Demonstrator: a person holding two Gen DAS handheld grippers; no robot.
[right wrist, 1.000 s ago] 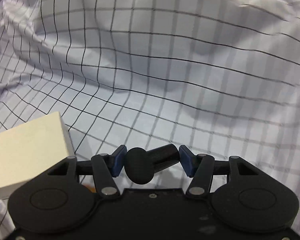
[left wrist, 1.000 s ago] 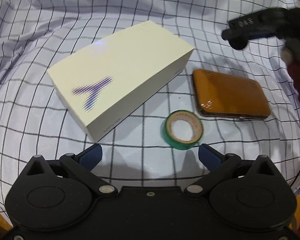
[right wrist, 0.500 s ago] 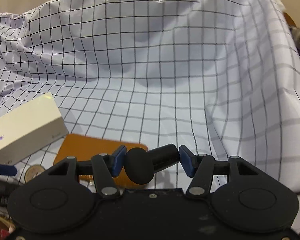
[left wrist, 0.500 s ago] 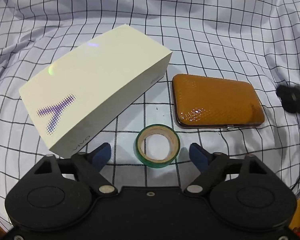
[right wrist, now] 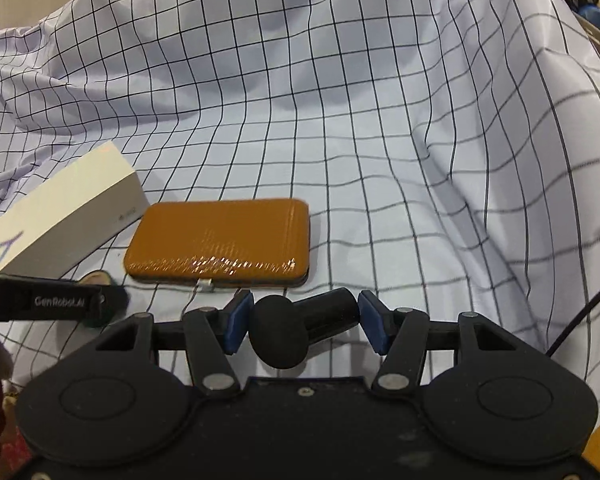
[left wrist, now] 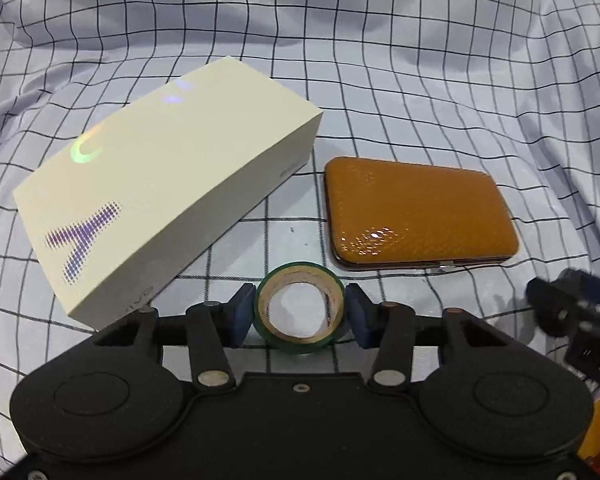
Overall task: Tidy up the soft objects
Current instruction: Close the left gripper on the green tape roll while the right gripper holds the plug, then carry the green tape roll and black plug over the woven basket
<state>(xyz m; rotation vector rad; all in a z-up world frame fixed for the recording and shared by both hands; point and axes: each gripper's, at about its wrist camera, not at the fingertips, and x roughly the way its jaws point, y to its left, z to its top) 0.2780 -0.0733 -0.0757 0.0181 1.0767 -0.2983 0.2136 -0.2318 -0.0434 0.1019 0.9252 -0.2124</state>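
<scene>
Green tape roll (left wrist: pixel 299 314), one, between closing left gripper (left wrist: pixel 299 316) pads. White box (left wrist: pixel 168 184), one; tan case (left wrist: pixel 418 212), one, mid-cloth. Right gripper (right wrist: pixel 305 322) clamped black handle (right wrist: pixel 300 326). Checked cloth (right wrist: pixel 340 100), rumpled.

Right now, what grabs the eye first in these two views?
The green tape roll sits between the left gripper pads as its jaws close. Behind it on the checked cloth lie a cream box and an orange case. The right gripper clamps a black handle.
</scene>
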